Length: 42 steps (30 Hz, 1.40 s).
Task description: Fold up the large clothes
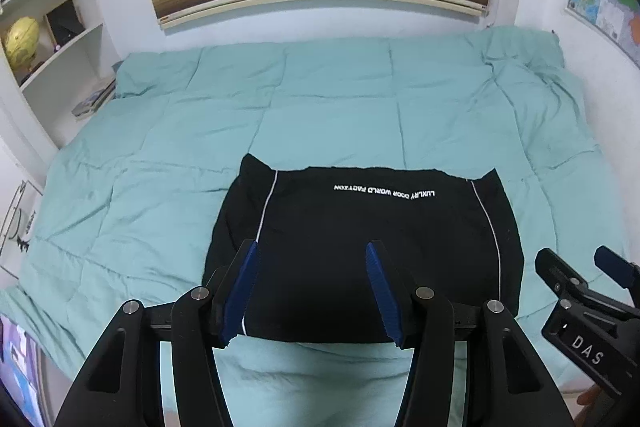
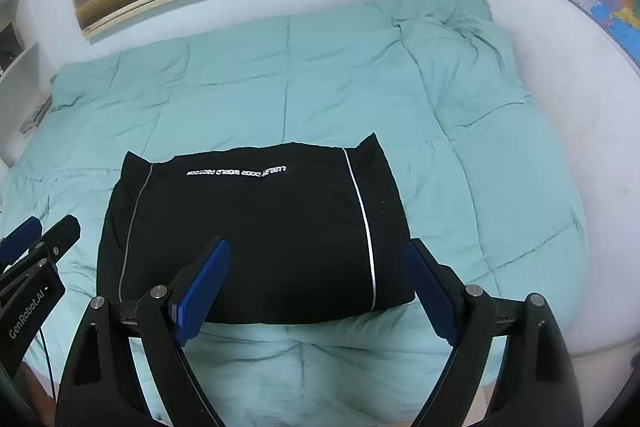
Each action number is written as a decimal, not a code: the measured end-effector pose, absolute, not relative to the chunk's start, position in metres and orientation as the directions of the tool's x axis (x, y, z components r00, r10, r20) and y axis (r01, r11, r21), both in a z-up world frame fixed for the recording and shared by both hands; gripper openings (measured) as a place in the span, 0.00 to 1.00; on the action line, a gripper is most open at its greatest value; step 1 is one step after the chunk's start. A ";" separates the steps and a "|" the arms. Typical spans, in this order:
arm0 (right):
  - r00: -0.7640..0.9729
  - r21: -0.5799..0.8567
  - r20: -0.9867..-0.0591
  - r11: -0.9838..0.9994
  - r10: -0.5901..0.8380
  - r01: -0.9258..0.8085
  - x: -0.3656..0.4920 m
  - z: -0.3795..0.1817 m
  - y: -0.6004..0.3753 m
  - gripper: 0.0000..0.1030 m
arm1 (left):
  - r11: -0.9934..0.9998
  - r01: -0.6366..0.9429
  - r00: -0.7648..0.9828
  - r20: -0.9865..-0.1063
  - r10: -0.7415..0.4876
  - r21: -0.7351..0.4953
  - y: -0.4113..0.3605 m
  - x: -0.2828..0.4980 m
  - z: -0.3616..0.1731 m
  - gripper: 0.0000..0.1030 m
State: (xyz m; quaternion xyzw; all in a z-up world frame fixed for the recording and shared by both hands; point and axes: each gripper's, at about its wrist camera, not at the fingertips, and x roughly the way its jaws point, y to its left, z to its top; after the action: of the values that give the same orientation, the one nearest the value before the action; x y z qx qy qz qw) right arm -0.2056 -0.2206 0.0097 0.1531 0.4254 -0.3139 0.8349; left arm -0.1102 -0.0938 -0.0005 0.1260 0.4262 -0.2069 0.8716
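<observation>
Your left gripper (image 1: 312,291) is hanging over the folded black garment (image 1: 360,251), jaws partly apart and gripping nothing. Your right gripper (image 2: 316,291) is standing wider, also empty. That garment is lying flat on the green quilt (image 1: 160,155) near its front edge, long side running left to right, white lettering (image 1: 384,191) facing the far wall.

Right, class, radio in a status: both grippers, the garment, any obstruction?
Left gripper open, empty. Right gripper open, empty. Black folded garment with white piping flat on the teal quilt. Nothing in the way.
</observation>
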 end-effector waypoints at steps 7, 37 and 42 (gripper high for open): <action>0.449 0.039 -0.830 0.770 -0.330 0.637 -0.214 0.001 -0.239 0.87 | 0.889 0.454 0.545 -0.808 -0.223 0.061 -0.110 -0.127 -0.011 0.55; 0.479 0.082 -0.836 0.802 -0.267 0.591 -0.209 -0.006 -0.217 0.87 | 0.912 0.386 0.604 -0.785 -0.136 0.140 -0.093 -0.137 -0.008 0.55; 0.482 0.076 -0.837 0.815 -0.261 0.574 -0.203 -0.006 -0.213 0.87 | 0.913 0.381 0.612 -0.780 -0.131 0.146 -0.088 -0.135 -0.006 0.55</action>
State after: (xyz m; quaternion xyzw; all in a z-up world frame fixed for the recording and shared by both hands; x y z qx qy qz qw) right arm -0.2026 -0.2132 -0.0059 0.1761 0.4448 -0.2477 0.8425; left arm -0.1346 -0.0884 -0.0061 0.1506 0.4160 -0.1447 0.8850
